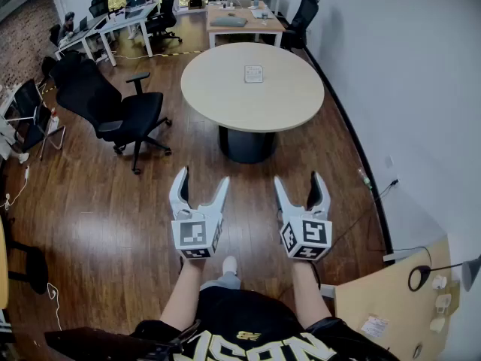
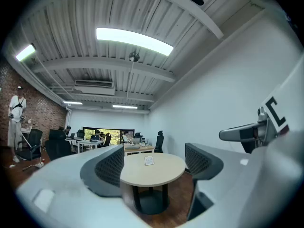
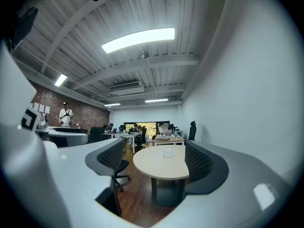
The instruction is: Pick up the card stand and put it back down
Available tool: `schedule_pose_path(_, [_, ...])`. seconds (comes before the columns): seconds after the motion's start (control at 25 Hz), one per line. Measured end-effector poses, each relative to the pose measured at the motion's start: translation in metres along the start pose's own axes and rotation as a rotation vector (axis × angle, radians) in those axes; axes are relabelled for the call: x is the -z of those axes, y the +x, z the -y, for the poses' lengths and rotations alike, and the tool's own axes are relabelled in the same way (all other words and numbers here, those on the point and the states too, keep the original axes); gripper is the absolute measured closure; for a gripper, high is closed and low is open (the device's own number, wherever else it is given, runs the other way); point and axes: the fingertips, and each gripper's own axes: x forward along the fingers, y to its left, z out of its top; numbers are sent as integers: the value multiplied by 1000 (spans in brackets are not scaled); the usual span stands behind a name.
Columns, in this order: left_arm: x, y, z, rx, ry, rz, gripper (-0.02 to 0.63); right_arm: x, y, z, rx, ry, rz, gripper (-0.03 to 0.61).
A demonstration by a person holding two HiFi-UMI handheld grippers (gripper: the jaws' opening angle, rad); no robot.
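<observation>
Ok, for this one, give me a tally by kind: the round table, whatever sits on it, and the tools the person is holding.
Round table: 1
Card stand: 1, alone on the tabletop
Tools: 2, the left tool and the right tool, both open with nothing between the jaws
Total: 4

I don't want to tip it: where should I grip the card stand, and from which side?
Probably the top edge, from above, one jaw in front, one behind: the card stand looks like a thin upright panel facing you, alone on the table.
</observation>
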Motion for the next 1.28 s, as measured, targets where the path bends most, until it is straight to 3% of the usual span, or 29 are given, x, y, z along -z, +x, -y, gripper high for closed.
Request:
schedule_pose_path(0.32, [15, 91, -43, 26, -7, -21, 213, 11, 89, 2, 30, 10, -11, 218])
schedule_pose_path(0.68, [35, 206, -49, 20, -61, -61, 218, 28, 191, 62, 33, 36, -55, 221])
schedule_pose_path(1.04, [18, 371, -47, -25, -25, -25, 218, 0, 355, 137, -74, 26, -4, 222])
schedule_pose_path(1.2, [14, 413, -47, -65, -32, -37, 218, 0, 404, 140, -195, 24, 12, 224])
schedule_pose_path(1.28, [16, 426, -49, -73, -28, -47, 218, -1, 423, 143, -213, 30, 24, 225])
